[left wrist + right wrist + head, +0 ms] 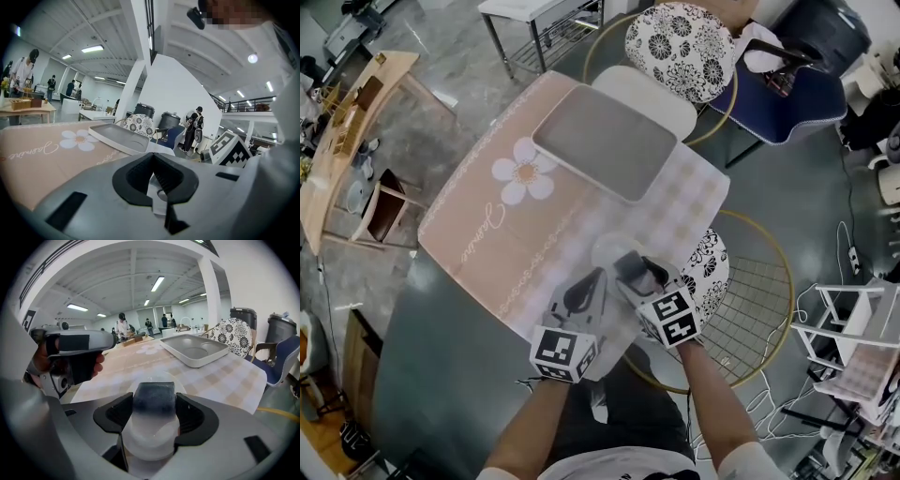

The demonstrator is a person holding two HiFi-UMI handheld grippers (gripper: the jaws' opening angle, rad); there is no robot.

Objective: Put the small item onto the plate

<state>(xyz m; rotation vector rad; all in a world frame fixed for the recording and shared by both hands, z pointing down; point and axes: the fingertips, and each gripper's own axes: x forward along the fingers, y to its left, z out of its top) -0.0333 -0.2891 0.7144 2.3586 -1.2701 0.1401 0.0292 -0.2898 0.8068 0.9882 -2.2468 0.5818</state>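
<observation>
- The right gripper (154, 401) is clamped on the small item (154, 397): both of its 2 jaws press against the item's sides.
- The item has a dark blue-grey top and a pale, milky lower part. It stands upright between the jaws.
- The plate (185, 386) is clear and round. It lies on the tablecloth (487, 234) directly ahead of the right gripper's jaws, and its rim shows just past the held item.
- In the head view the right gripper's tips sit at the near edge of the plate (609, 248). No view shows whether the item touches the plate.
- The left gripper (153, 164) has its jaws closed together with nothing between them.
- The left gripper sits just beside the right gripper, on that gripper's left, with its tips also pointing toward the plate. In the right gripper view it shows at the left, with a hand (96, 364) wrapped around its handle.
- Each gripper carries 1 marker cube: the left one's cube (562, 352) and the right one's cube (673, 314) sit behind the jaws, toward the person.
- A grey tray (605, 141) with a pale rim lies further ahead of both grippers, beyond the plate and well apart from it. In the right gripper view the tray (194, 350) shows round hollows in its floor.
- A chair with a flower-patterned cushion (680, 37) stands past the tray, beyond the far edge of the table.
</observation>
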